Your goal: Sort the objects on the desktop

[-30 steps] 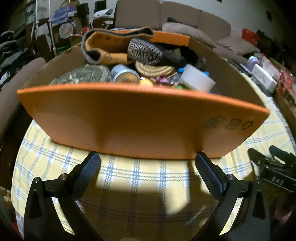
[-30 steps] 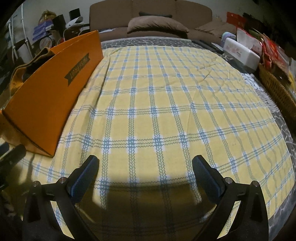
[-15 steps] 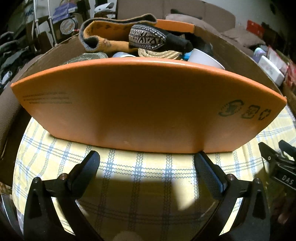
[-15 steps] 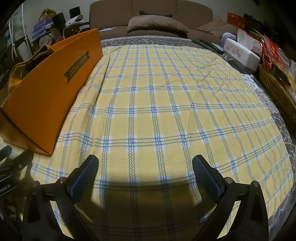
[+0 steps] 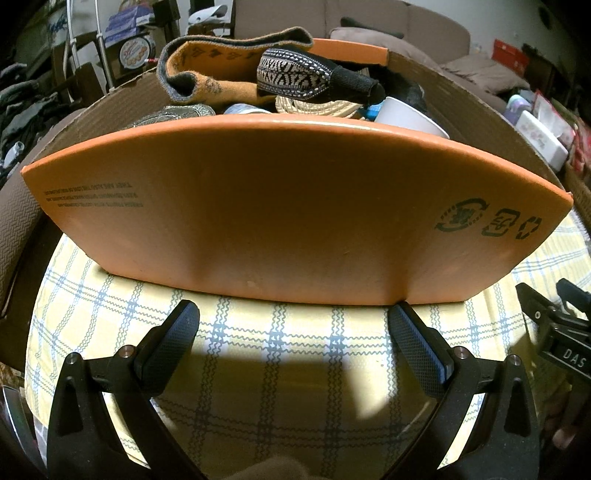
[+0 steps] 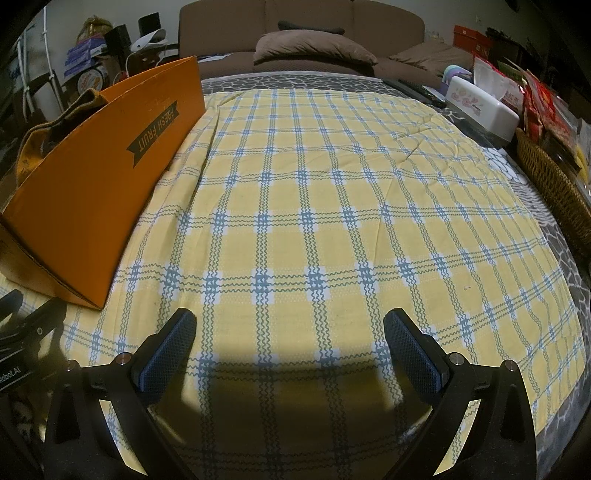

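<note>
Listing by size, we begin with the yellow plaid tablecloth (image 6: 295,229), which spreads bare ahead of the right gripper (image 6: 290,345); we judge this the clearing where sorted items will be laid. That gripper's fingers stand wide apart, holding nothing.

Next, the orange cardboard box (image 5: 288,221), directly ahead of the left gripper (image 5: 293,338), its near wall just beyond the fingertips and the right one almost at its lower edge. These fingers are likewise spread and empty. The box stands to the left of the right gripper's fingers, probably kept to one side so the cloth stays free.

Contents, seen over the near wall:
- an orange-and-grey felt piece (image 5: 195,74) draped at the far left;
- a black-and-white patterned pouch (image 5: 295,75), lying on top;
- a woven straw mat (image 5: 317,107) beneath it;
- a white paper cup (image 5: 410,118), tipped toward the right;
- a greyish embossed item (image 5: 177,110), too hidden to name.

The tall near wall blocks a level reach; we would need to come over its rim.

Beyond the right fingers: a white tissue box (image 6: 480,103) and a wicker basket (image 6: 554,184) at the table's edge, and a brown sofa (image 6: 303,33) behind.
</note>
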Tool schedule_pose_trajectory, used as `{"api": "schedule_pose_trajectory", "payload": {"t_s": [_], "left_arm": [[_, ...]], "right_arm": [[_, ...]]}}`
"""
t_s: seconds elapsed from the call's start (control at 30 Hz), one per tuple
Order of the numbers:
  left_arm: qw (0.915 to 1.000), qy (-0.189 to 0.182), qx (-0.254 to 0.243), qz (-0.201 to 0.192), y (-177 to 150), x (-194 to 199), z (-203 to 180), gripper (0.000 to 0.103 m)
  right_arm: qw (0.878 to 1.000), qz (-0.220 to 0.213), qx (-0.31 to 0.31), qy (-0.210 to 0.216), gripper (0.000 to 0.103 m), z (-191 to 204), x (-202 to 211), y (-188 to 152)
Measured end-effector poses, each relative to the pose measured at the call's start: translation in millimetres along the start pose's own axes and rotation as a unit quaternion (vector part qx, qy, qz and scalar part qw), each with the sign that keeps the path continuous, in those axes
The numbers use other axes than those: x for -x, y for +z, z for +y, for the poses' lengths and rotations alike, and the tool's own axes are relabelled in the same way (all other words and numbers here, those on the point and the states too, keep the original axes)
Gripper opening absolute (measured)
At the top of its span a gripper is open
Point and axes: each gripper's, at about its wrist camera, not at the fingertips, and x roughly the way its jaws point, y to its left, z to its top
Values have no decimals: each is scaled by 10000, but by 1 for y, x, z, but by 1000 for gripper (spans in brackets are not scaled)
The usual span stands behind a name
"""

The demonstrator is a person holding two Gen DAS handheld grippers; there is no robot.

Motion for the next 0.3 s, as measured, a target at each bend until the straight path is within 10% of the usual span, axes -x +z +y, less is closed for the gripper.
{"api": "schedule_pose_trajectory", "payload": {"t_s": [0.3], "left_arm": [[10000, 21, -19, 3, 1, 0, 1, 103]], "right_arm": [[10000, 1, 2, -3, 103, 0, 0, 0]]}}
